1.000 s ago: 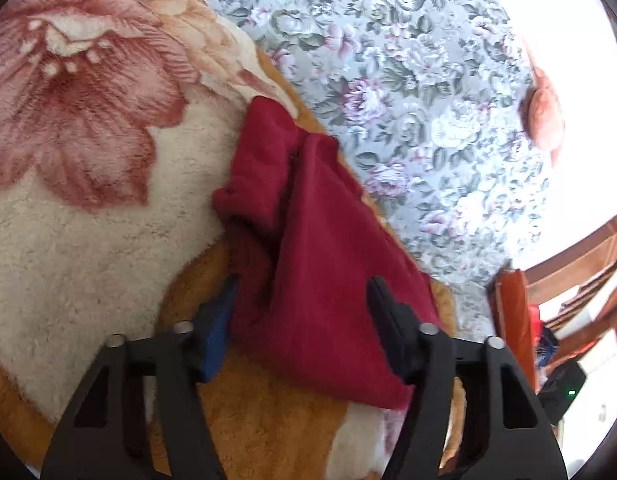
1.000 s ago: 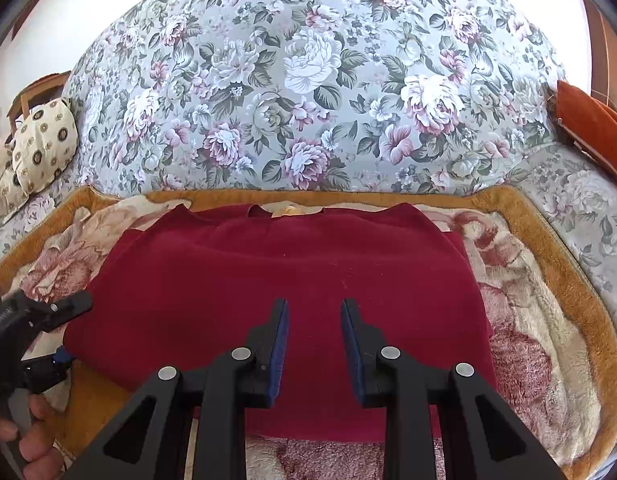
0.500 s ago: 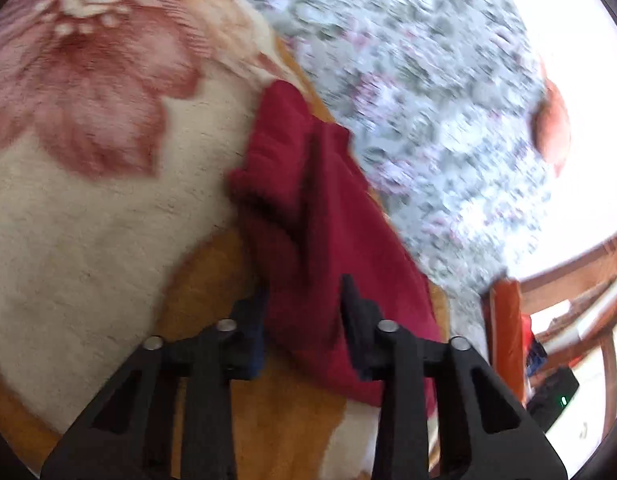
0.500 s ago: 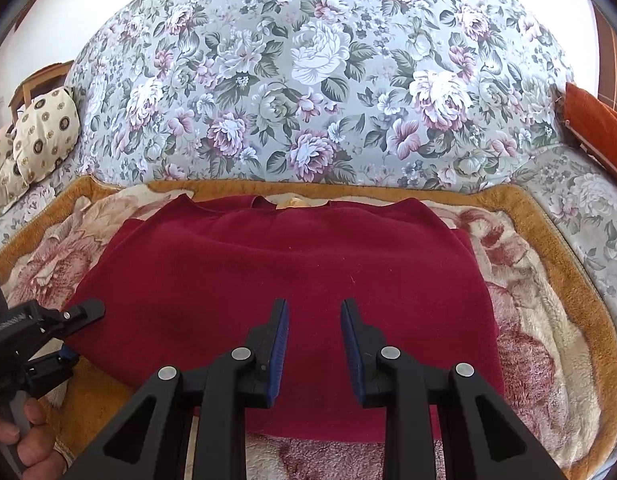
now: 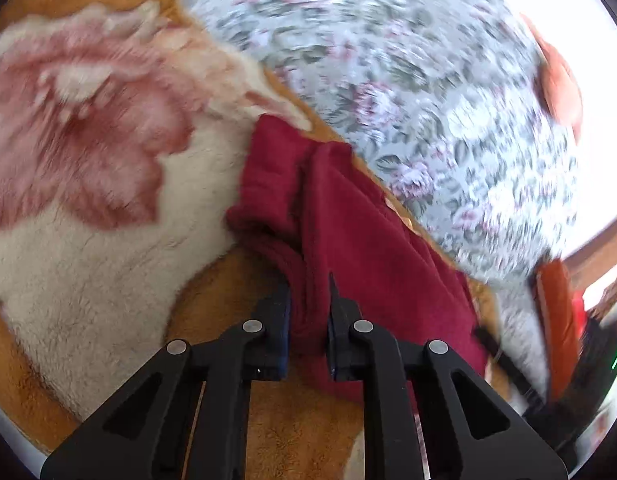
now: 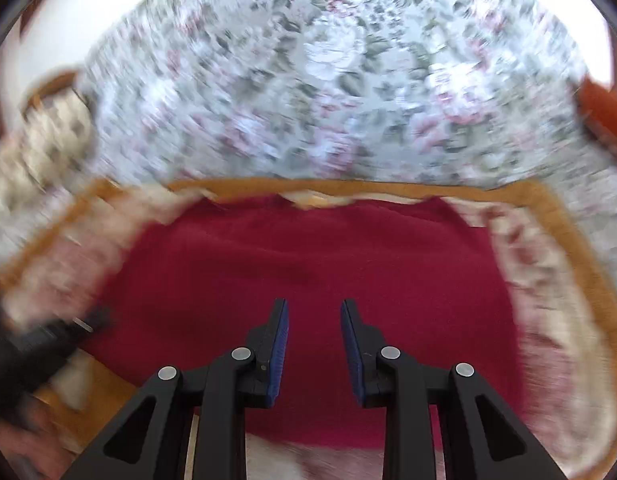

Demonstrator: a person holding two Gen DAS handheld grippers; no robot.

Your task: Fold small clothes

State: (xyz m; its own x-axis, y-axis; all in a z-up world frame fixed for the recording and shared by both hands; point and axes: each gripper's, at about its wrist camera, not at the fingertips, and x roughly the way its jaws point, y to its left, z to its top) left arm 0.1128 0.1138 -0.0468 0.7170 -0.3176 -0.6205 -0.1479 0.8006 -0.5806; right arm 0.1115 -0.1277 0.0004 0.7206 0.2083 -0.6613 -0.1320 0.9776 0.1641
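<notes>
A dark red garment [image 6: 308, 264] lies spread flat on a plush floral blanket [image 6: 548, 280] on a sofa. In the left wrist view its left edge is bunched into folds [image 5: 308, 216]. My left gripper [image 5: 308, 292] is shut on that bunched edge of the red garment. It also shows at the left rim of the right wrist view [image 6: 60, 332], blurred. My right gripper [image 6: 314, 312] hovers over the garment's near middle, jaws a little apart, holding nothing.
The sofa back [image 6: 328, 80] in grey floral fabric rises behind the blanket. An orange cushion [image 5: 560, 80] sits at the right. A patterned cushion [image 6: 40, 136] lies at the far left. A wooden chair frame [image 5: 596, 248] stands beyond the sofa's right end.
My left gripper has closed from wide open onto the garment's bunched left edge. Both views are now blurred by motion. The right gripper's jaws stay the same.
</notes>
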